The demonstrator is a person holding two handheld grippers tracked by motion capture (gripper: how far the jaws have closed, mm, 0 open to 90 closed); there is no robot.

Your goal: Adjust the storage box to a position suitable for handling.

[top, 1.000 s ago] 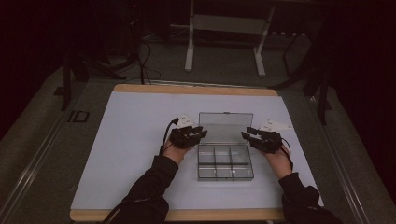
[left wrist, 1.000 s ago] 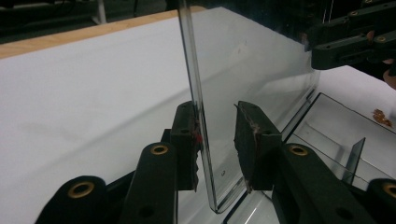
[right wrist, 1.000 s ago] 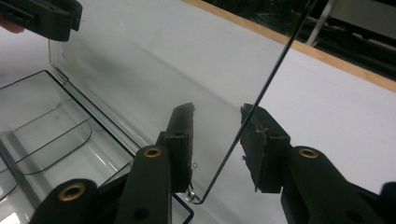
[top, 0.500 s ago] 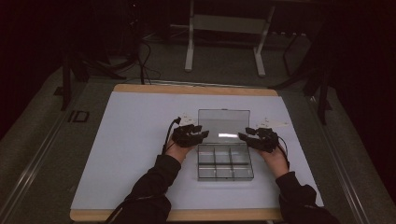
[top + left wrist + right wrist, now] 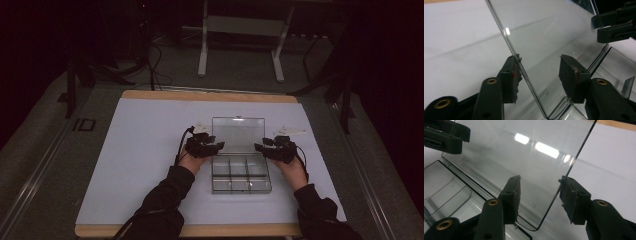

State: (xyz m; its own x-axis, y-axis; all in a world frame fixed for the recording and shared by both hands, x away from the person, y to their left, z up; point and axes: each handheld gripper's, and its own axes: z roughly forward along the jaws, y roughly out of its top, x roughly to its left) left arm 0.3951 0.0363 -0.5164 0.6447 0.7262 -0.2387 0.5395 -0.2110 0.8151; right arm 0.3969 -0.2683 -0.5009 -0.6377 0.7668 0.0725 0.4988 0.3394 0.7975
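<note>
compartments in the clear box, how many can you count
6 in the high view, in the clear box lying between the two grippers: a far row of three beside the raised lid and a near row of three toward the person. All look empty.

Raised clear lid [image 5: 238,134] stands between my left gripper [image 5: 216,146] and right gripper [image 5: 260,147], blocking straight passage. Compartment box [image 5: 241,176] occupies the centre; white worktop [image 5: 140,150] around it lies free.

glossy clear plastic box [image 5: 241,165], matt white table [image 5: 140,150]
</note>
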